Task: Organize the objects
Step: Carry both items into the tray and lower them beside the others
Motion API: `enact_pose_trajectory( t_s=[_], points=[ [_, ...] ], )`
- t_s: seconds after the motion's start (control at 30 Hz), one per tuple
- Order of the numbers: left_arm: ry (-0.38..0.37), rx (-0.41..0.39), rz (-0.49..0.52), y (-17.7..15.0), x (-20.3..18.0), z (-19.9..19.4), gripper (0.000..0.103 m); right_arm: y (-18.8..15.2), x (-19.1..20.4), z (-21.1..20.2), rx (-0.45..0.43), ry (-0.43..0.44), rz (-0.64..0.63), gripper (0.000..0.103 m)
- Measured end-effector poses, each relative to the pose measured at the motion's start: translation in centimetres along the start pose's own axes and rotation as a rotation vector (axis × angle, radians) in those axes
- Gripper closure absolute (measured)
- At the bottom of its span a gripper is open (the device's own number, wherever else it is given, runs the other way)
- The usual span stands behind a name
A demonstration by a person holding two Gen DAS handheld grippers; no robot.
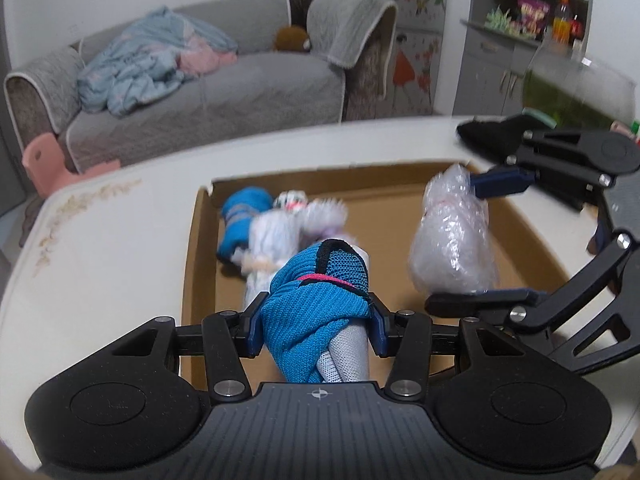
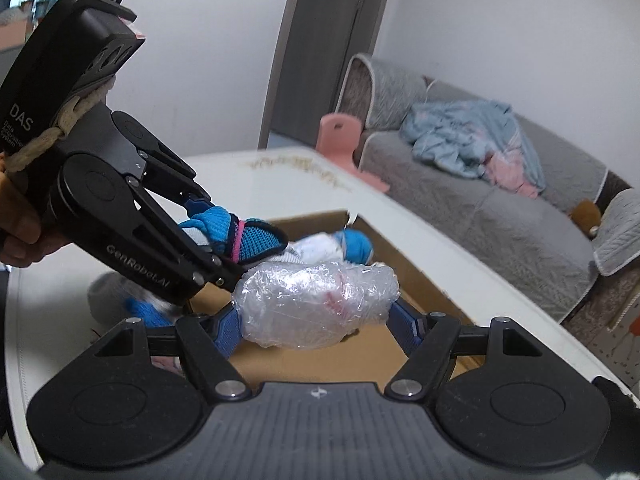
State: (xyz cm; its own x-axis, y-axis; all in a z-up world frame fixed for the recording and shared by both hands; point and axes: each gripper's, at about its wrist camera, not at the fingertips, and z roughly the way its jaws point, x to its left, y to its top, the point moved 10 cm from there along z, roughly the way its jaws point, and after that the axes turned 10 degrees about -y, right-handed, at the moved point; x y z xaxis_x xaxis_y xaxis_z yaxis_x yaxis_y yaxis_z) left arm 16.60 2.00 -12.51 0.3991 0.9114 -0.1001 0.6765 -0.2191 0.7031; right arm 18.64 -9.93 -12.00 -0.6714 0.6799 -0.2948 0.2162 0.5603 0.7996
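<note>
- Left gripper (image 1: 316,326): clenched on a rolled sock bundle (image 1: 320,292), blue knit with a pink stripe, black trim and a grey-white inner layer. The bundle's long axis runs forward along the fingers, past the tips.
- Right gripper (image 2: 316,320): grasping a plastic-wrapped bundle (image 2: 316,304), clear crinkled film over something white with pink showing through. Its long axis lies across the jaws, pad to pad.
- Both loads hang above the open cardboard box (image 1: 198,248), which lies straight ahead of and below both grippers on the white table (image 1: 100,240). Neither load appears to touch the box floor.
- Left gripper sits over the near-middle of the box; right gripper over its right part. Judged equally near a drop point.
- Already in the box: a blue sock roll (image 1: 240,220) and a white-and-lilac bundle (image 1: 280,232), blurred, at the far-left end.
- Judgement: free floor shows to the right and near side, so the coming move is likely straight down there.
</note>
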Motion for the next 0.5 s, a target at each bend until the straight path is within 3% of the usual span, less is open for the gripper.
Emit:
enact_pose_trajectory(
  t_s=[0.5],
  points=[
    [0.035,0.093,-0.009,-1.1,2.1,2.7,0.049,-1.8,1.8,5.0,0.149,0.086,-0.137,0.033]
  ],
)
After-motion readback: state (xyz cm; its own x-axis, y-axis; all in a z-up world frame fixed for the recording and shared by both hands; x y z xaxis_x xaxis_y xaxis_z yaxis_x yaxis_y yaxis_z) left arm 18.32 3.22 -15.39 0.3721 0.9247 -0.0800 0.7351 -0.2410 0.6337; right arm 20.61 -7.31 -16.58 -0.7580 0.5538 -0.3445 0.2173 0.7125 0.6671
